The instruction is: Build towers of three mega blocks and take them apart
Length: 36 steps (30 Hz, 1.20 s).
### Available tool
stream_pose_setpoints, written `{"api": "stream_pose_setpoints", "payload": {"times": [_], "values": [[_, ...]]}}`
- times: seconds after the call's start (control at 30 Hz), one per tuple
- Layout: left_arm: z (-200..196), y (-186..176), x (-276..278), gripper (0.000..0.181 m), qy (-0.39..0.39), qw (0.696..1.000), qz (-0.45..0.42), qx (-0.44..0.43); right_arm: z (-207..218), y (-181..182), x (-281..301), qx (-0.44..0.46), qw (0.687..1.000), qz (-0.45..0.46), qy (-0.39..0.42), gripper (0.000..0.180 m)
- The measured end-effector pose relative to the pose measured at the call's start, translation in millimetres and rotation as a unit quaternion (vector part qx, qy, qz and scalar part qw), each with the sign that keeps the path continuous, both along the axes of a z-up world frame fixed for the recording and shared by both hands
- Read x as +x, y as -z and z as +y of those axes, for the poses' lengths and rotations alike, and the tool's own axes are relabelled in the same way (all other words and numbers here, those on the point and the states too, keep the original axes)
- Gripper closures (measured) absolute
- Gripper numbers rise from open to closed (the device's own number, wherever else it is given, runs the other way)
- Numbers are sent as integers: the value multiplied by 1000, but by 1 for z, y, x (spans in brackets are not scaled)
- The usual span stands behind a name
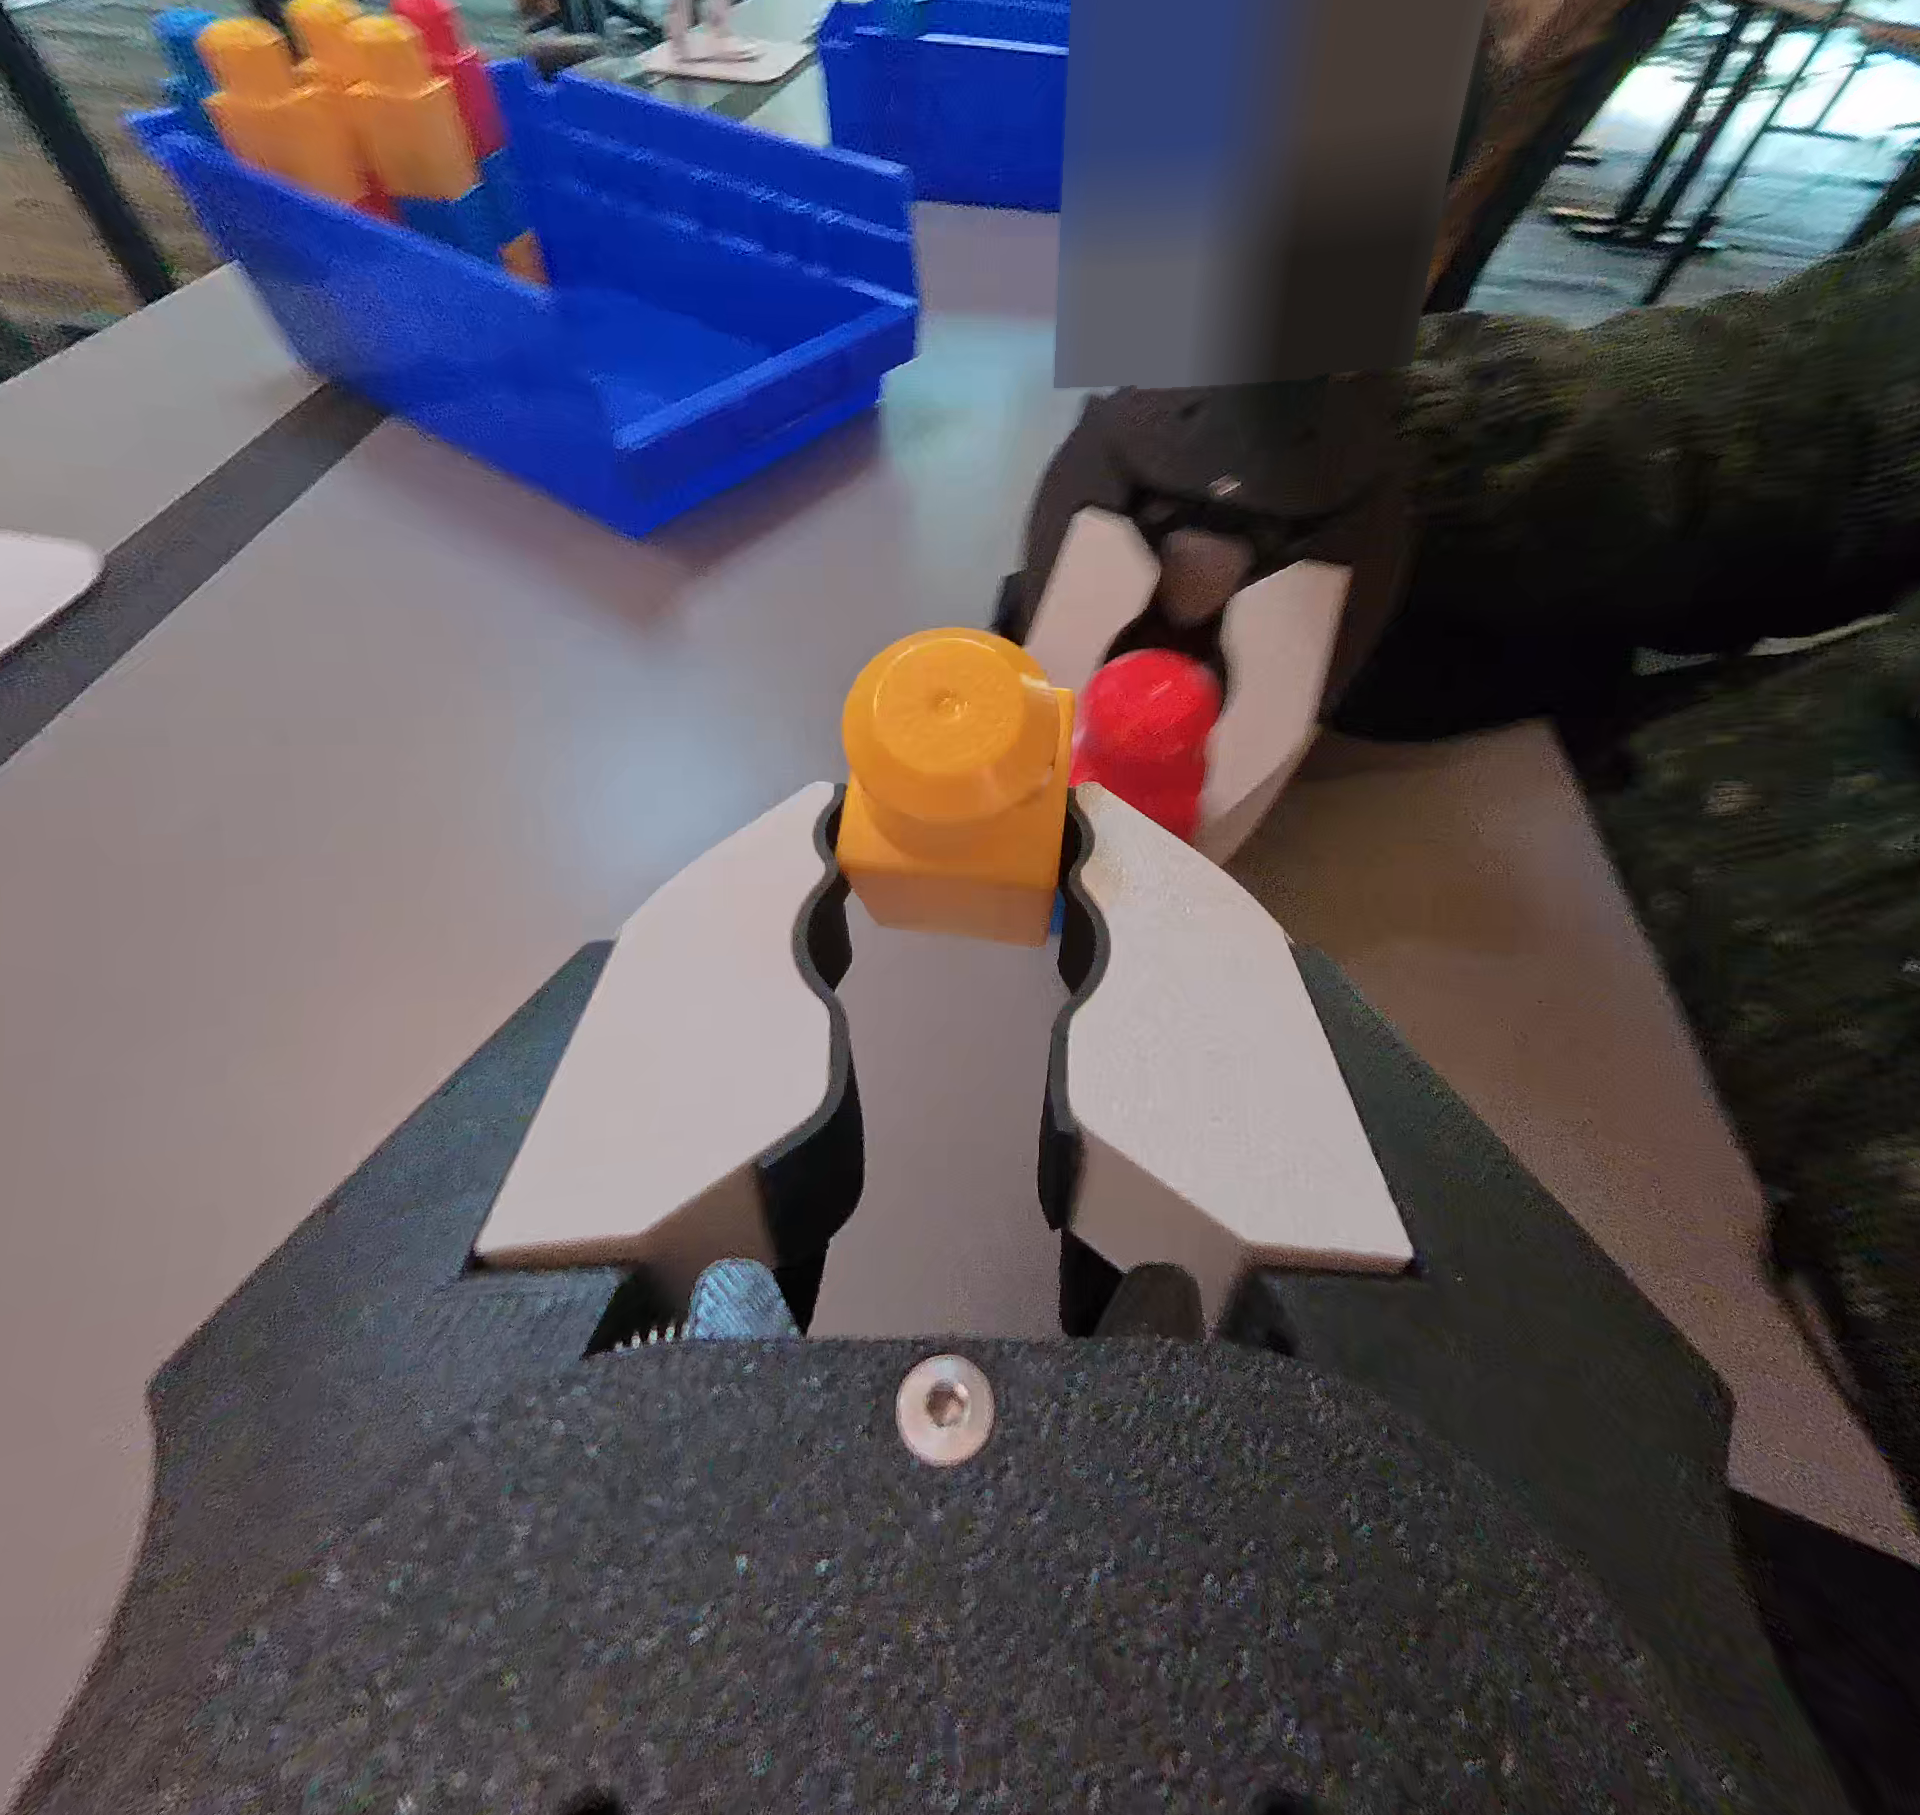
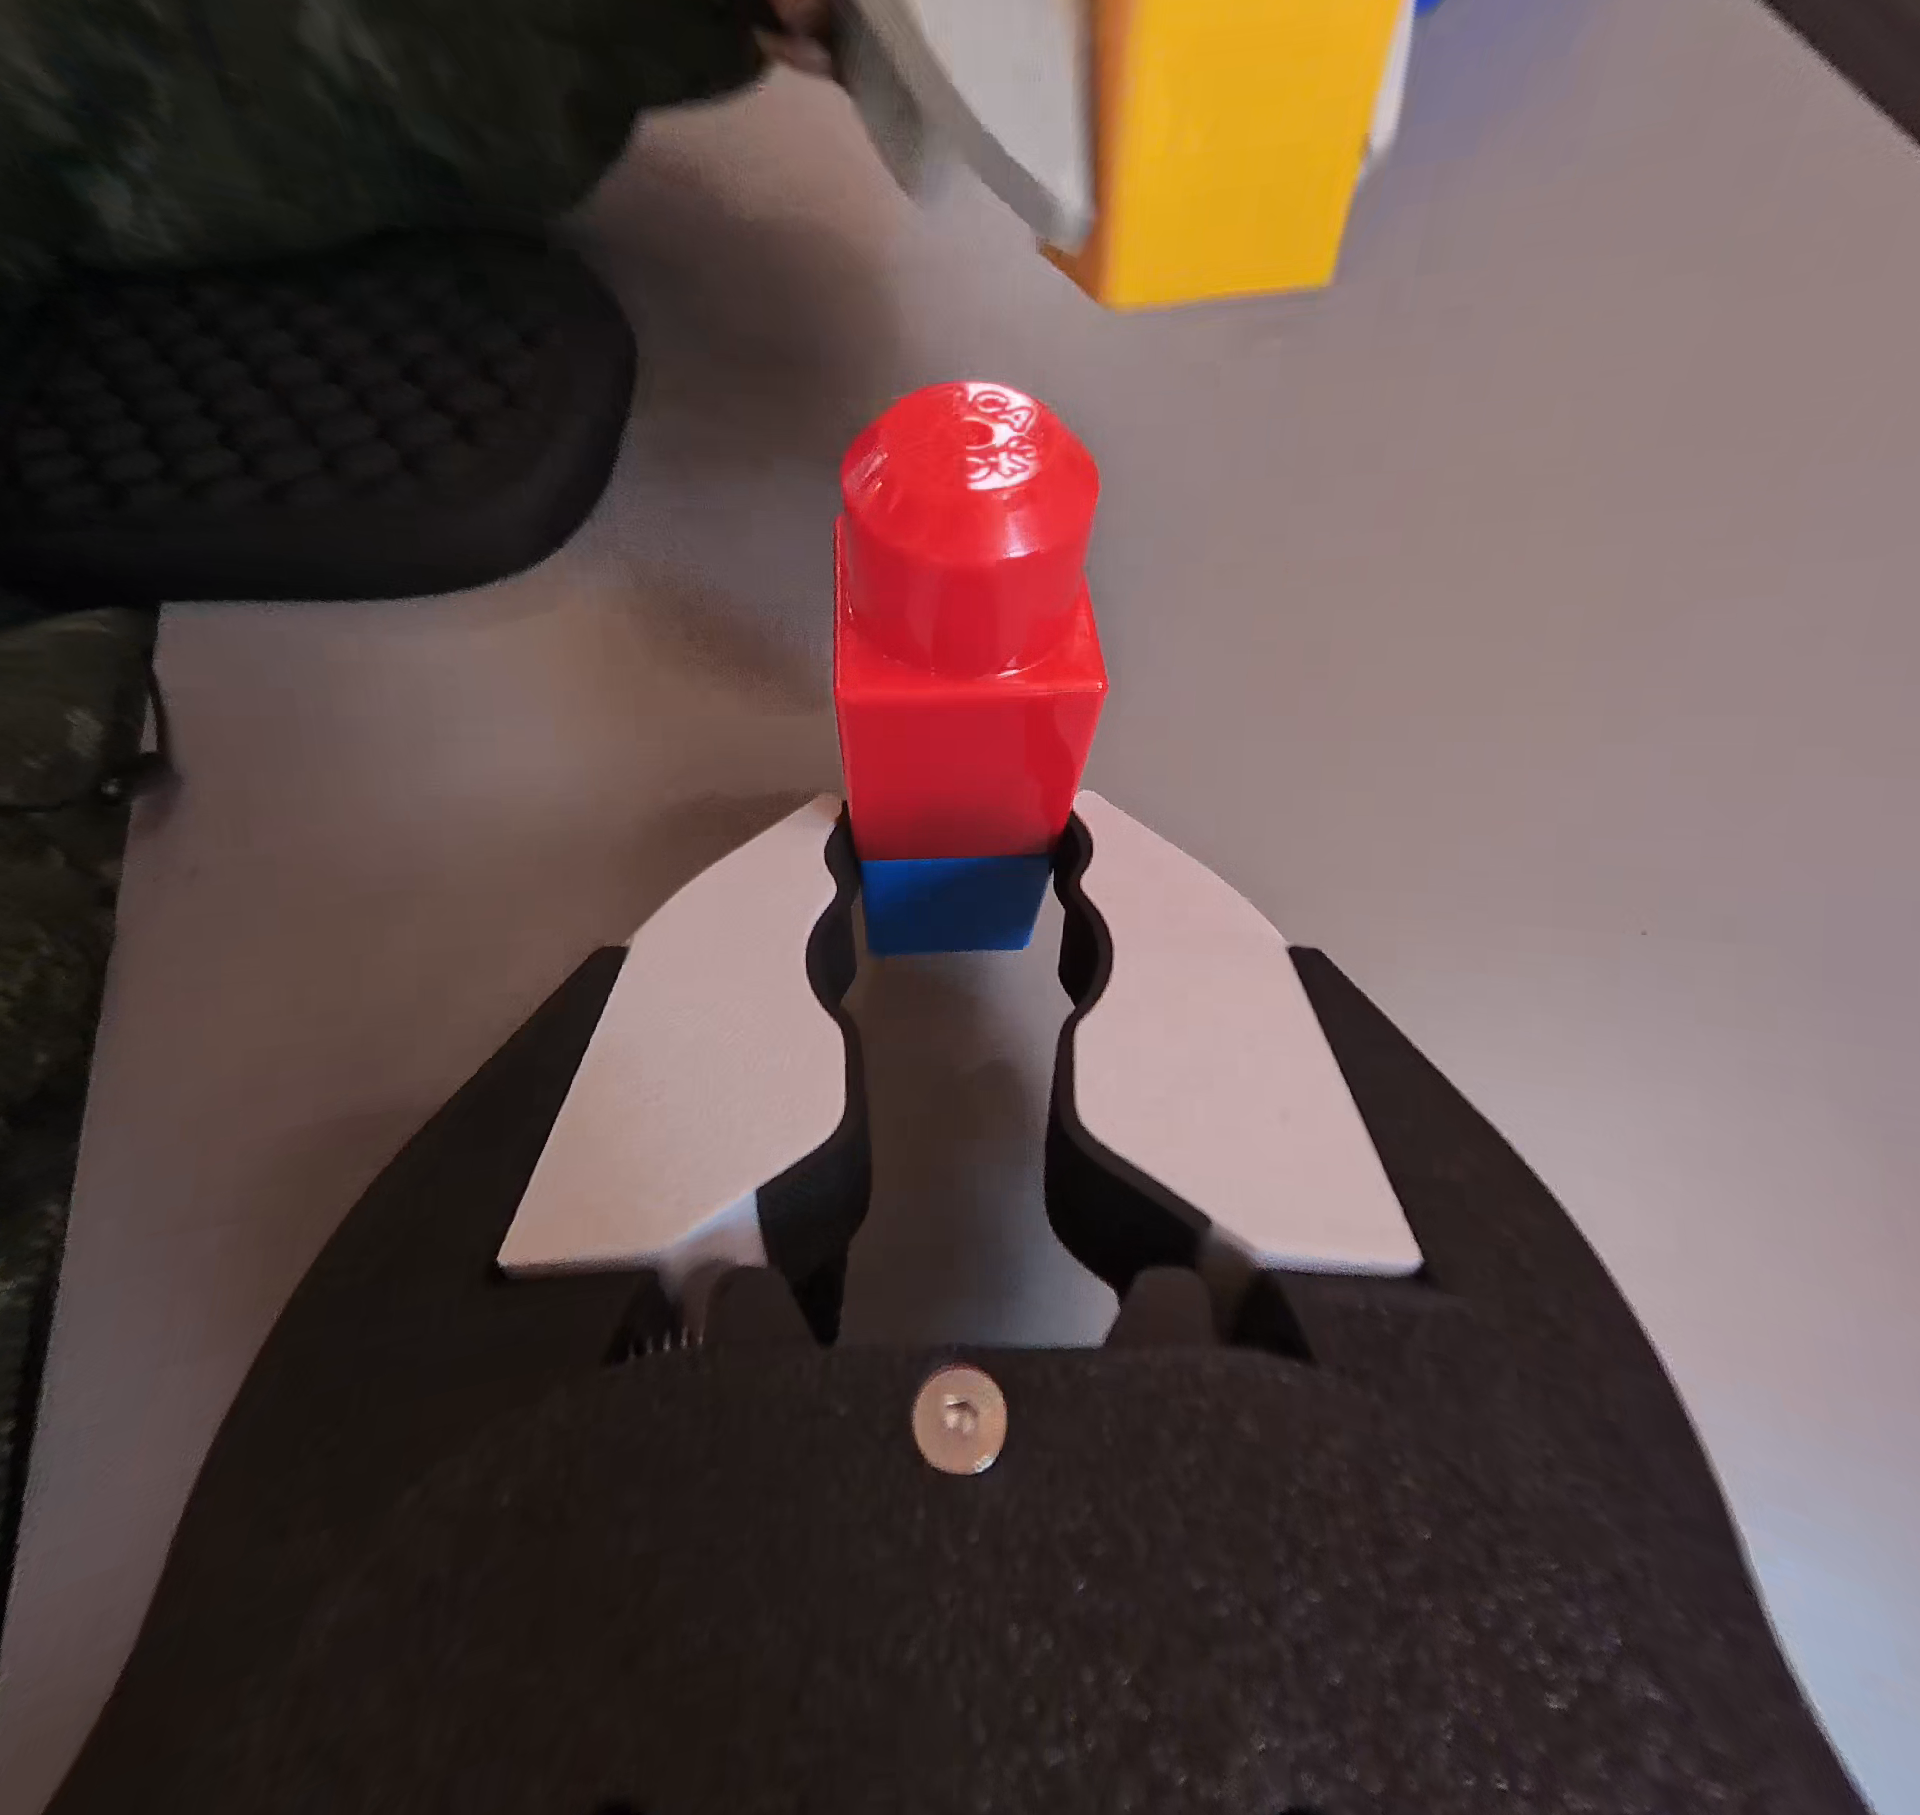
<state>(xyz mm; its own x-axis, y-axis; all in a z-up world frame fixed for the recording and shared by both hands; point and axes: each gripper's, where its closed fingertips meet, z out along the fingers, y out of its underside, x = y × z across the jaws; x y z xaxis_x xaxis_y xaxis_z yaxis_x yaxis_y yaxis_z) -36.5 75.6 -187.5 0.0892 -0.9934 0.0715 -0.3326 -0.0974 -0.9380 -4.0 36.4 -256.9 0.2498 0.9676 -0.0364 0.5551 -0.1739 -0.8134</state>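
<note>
- Grey tabletop [image 1: 436, 830] fills both wrist views, with dark table legs and other furniture blurred far behind it.
- Left gripper [image 1: 954, 851] is clamped on an orange mega block [image 1: 951, 830]; its pale fingers [image 1: 717, 1017] press the block's square body from both sides, stud pointing up and slightly toward the camera.
- A sliver of blue shows at the orange block's lower right edge; what it belongs to cannot be told.
- Right gripper [image 2: 961, 866] is closed on a blue mega block [image 2: 951, 903], with a red mega block [image 2: 966, 664] stacked on top of it, stud up.
- Seen from the left gripper, the right gripper [image 1: 1174, 705] sits just ahead and to the right, fingers around the red block [image 1: 1143, 737], held by a person in a dark sleeve [image 1: 1662, 477].
- Seen from the right gripper, the orange block [image 2: 1226, 103] hangs ahead and to the upper right, above the tabletop [image 2: 1455, 726], apart from the red block.
- Farther ahead and to the left of the left gripper stands a blue bin [image 1: 582, 352] holding stacked orange, red and blue blocks [image 1: 343, 113] at its far end.
- A second blue bin [image 1: 956, 92] sits beyond it, ahead of the gripper.
</note>
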Motion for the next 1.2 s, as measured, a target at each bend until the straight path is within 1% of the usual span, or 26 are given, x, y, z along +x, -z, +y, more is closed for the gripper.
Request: {"api": "stream_pose_setpoints", "payload": {"times": [0.1, 0.2, 0.3, 0.4, 0.5, 0.67, 0.97, 1.2], "values": [[-28, -11, 15, 143, 40, 999, -15, 3, -1, 9, -3, -1, 1000, -29, 4, 143], [-36, -4, 20, 143, 61, 998, -7, 0, -4, 9, -7, 1, 999, -33, 4, 143], [-42, 9, 24, 143, 76, 997, 18, 6, -5, 4, -9, 9, 1000, -30, 5, 144], [-44, 15, 27, 143, 78, 996, 37, 19, -4, 11, -5, 21, 998, -60, 8, 143], [-47, 23, 25, 143, 88, 993, 72, 32, -3, 14, -2, 58, 993, -98, 10, 144], [-50, 29, 24, 143, 98, 987, 116, 62, -4, 15, 1, 78, 987, -138, 12, 144], [-51, 38, 15, 143, 123, 982, 131, 54, -10, 13, -1, 70, 990, -123, -5, 144], [-53, 43, 13, 143, 136, 981, 127, 55, -13, 13, 0, 67, 990, -122, -15, 144]]}}
